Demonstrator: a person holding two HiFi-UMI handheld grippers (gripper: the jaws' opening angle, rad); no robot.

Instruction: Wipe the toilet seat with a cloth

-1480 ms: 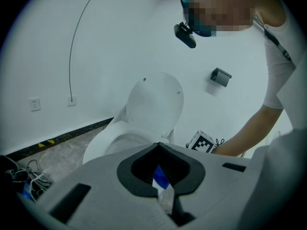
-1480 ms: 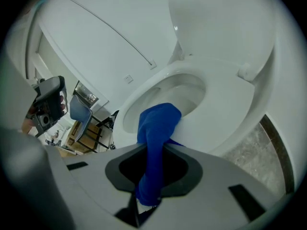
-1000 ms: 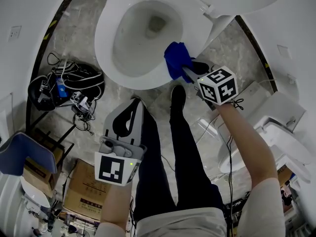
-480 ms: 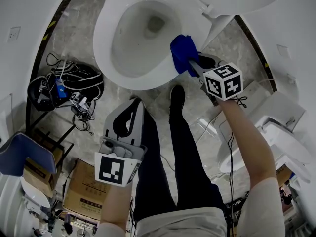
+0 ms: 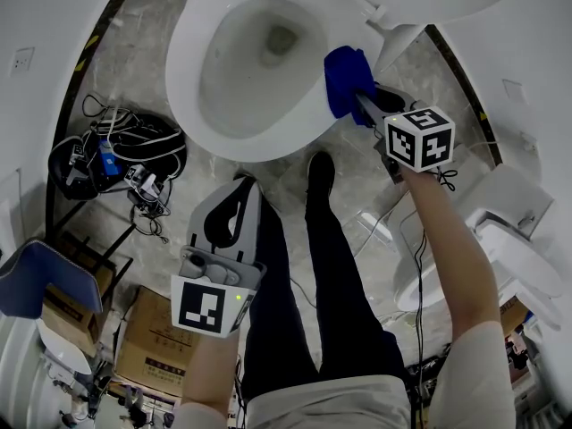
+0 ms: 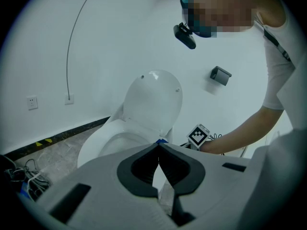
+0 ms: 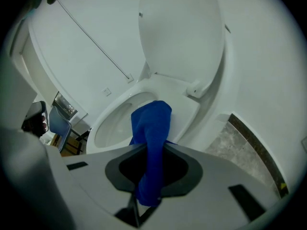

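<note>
A white toilet seat [image 5: 189, 43] rings the bowl at the top of the head view, its lid [image 7: 184, 30] raised behind. My right gripper [image 5: 365, 105] is shut on a blue cloth [image 5: 346, 80] and presses it on the seat's right side, close to the hinge. In the right gripper view the blue cloth [image 7: 153, 128] hangs between the jaws over the seat [image 7: 184, 107]. My left gripper [image 5: 234, 211] hangs back above the person's legs, jaws closed with nothing in them; in its own view the left gripper [image 6: 158, 145] points toward the toilet [image 6: 144, 123].
The person's dark-trousered legs and shoes [image 5: 320, 172] stand just in front of the bowl. A tangle of cables and gear [image 5: 112, 159] lies on the floor to the left. Cardboard boxes [image 5: 152, 333] and a blue chair [image 5: 40, 275] are lower left; another white fixture [image 5: 500, 239] sits right.
My right gripper has slid the blue cloth along the seat's right rim, from the front right up toward the hinge. The left gripper has stayed put.
</note>
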